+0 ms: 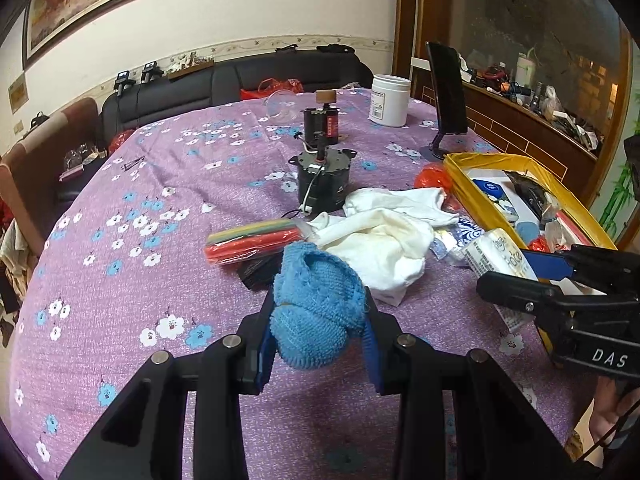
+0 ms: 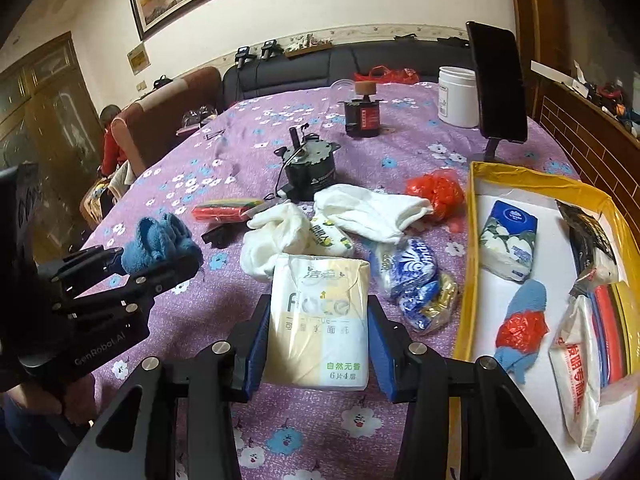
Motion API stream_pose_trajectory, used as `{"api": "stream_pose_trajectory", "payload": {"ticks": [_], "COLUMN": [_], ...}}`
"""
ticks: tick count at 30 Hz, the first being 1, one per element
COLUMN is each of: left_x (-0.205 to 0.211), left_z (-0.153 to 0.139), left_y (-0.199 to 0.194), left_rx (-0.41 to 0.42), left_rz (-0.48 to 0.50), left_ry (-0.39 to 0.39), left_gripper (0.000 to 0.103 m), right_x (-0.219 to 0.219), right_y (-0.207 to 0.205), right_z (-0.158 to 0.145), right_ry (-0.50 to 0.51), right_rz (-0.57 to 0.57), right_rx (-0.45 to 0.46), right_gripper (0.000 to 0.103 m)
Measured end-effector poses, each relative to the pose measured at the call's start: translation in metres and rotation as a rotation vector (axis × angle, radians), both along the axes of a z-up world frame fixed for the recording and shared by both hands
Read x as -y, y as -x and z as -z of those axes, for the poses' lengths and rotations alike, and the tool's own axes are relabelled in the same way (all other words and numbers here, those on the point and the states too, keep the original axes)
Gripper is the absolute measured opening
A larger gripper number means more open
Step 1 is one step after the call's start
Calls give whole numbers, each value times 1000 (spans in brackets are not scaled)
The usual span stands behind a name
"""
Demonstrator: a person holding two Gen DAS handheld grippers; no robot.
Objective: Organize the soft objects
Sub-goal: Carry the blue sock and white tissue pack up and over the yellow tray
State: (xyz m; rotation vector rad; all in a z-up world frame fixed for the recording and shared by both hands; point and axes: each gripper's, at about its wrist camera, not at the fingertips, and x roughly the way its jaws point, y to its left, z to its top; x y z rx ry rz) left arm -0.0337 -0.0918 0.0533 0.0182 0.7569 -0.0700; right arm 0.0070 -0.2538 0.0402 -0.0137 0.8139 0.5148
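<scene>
While white cloths (image 2: 352, 208) crowd ahead, left gripper (image 1: 320, 332) clamps blue cloth (image 1: 316, 304), right gripper (image 2: 316, 344) tissue pack (image 2: 320, 320).

A dark motor (image 1: 322, 182) sits mid-table on the purple flowered tablecloth (image 1: 120, 280); beyond it stands a second black motor with a cork-coloured knob (image 1: 322, 120), to its right a white jar (image 1: 390, 100), then a dark phone on a stand (image 1: 446, 88) at far right

The yellow box (image 1: 532, 184) runs off the left view's edge at three o'clock, the black packet (image 1: 260, 270) hides under the blue cloth (image 1: 316, 300), and shelf clutter (image 1: 560, 108) at two o'clock is illegible.
</scene>
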Motion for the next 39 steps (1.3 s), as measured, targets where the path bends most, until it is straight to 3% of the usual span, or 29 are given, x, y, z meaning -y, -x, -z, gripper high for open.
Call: {"api": "stream_pose_trajectory", "payload": {"ticks": [16, 32, 39], "left_x": [45, 147, 183], "left_z": [-7, -21, -18], "left_y": [-3, 2, -1], "left_rx": [0, -4, -24], "left_rz": [77, 363, 456], "left_ry": [-33, -1, 32], "left_gripper": [35, 36, 36], "right_x": [59, 168, 202], "right_y": [3, 41, 49], "right_z": [-6, -20, -11], "right_ry": [-67, -57, -37], "right_rz": [74, 249, 312], "right_rx": [8, 31, -8], "right_gripper": [49, 49, 49]}}
